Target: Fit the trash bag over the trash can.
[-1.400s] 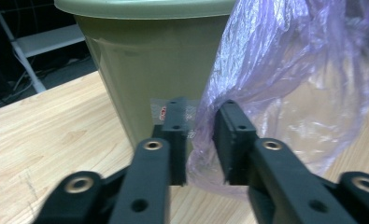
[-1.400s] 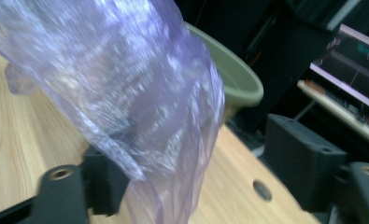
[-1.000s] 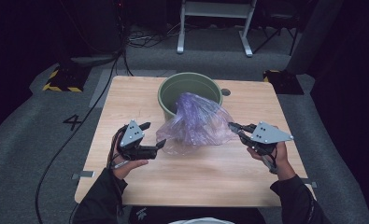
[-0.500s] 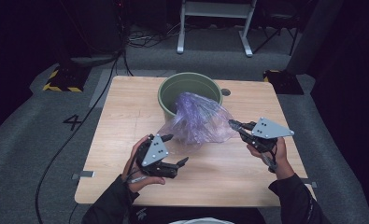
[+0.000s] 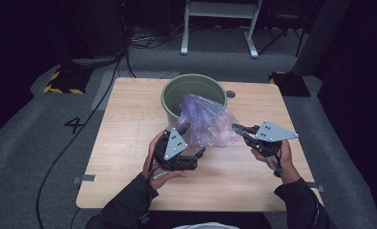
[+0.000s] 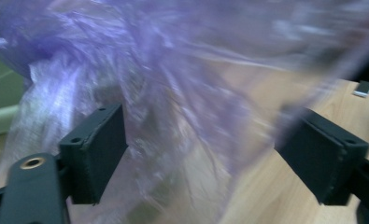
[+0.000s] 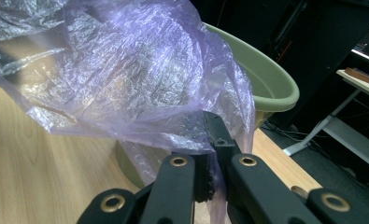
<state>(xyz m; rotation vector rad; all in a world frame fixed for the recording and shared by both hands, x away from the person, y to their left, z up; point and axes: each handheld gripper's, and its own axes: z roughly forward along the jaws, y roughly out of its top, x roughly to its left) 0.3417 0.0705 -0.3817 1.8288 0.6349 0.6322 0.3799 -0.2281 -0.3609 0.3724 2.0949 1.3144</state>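
A crumpled purple plastic bag [image 5: 205, 119] [image 7: 126, 70] hangs out of a green bin [image 5: 176, 90] [image 7: 271, 84] onto the wooden table [image 5: 129, 119]. My right gripper [image 5: 236, 128] [image 7: 212, 140] is shut on the bag's right edge and holds the film stretched. My left gripper [image 5: 193, 140] [image 6: 205, 140] is at the bag's near left side, pointing right. Its jaws have just been closing a little, and they stand wide with the bag's film [image 6: 173, 70] loose between the pads [image 6: 102, 140], blurred. The bin's wall [image 6: 0, 93] lies at that view's left edge.
A small round grommet [image 5: 230, 94] sits in the table right of the bin. On the floor lie a black cable [image 5: 81, 129], a yellow-and-black striped block [image 5: 62, 81] at the left and a dark block [image 5: 288, 81] at the right. A white frame [image 5: 219, 28] stands behind.
My left hand has moved right along the table from its left part to the bag's near side. My right gripper has stayed in place, shut on the bag.
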